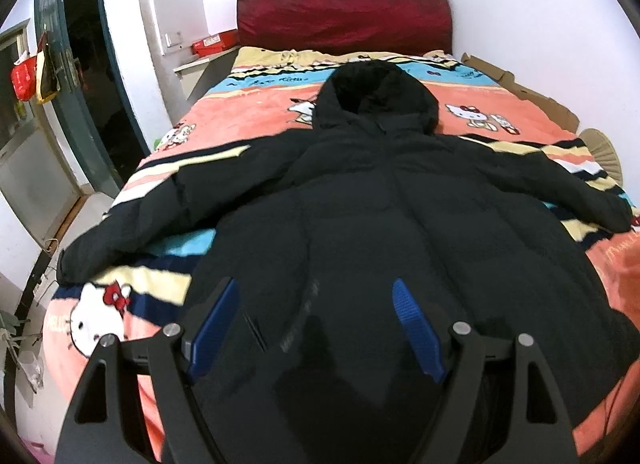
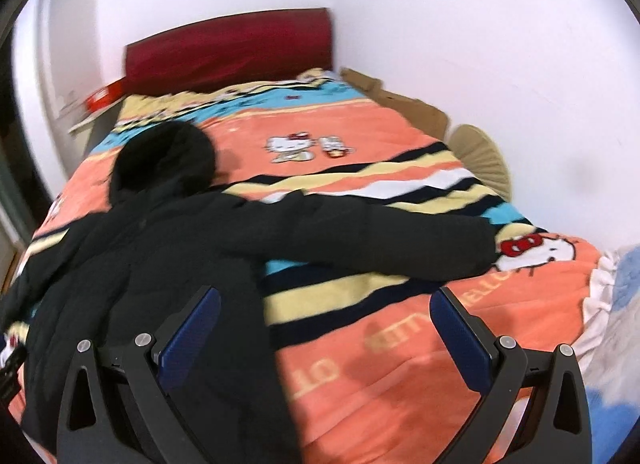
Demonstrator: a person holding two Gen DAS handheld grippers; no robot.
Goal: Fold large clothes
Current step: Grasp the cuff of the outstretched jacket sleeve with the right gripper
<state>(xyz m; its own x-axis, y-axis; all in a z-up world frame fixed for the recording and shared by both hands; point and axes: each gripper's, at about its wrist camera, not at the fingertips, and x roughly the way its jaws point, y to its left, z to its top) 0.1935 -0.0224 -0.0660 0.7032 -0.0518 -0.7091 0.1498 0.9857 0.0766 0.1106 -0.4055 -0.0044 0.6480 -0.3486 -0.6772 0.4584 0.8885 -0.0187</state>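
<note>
Blanket (image 2: 400, 404) reads "HELLO KITTY"; black coat (image 1: 360, 203) spread flat; both tools (image 1: 316, 292) (image 2: 324, 300) apart, empty.

Open blanket to my right
Far right, cardboard (image 2: 416, 111) and fan (image 2: 486, 159) line the wall (image 2: 480, 43); coat (image 1: 380, 223) fills the middle.

Two close wrist views from the foot end toward the headboard (image 1: 344, 17), sharing the bed (image 2: 400, 364).
</note>
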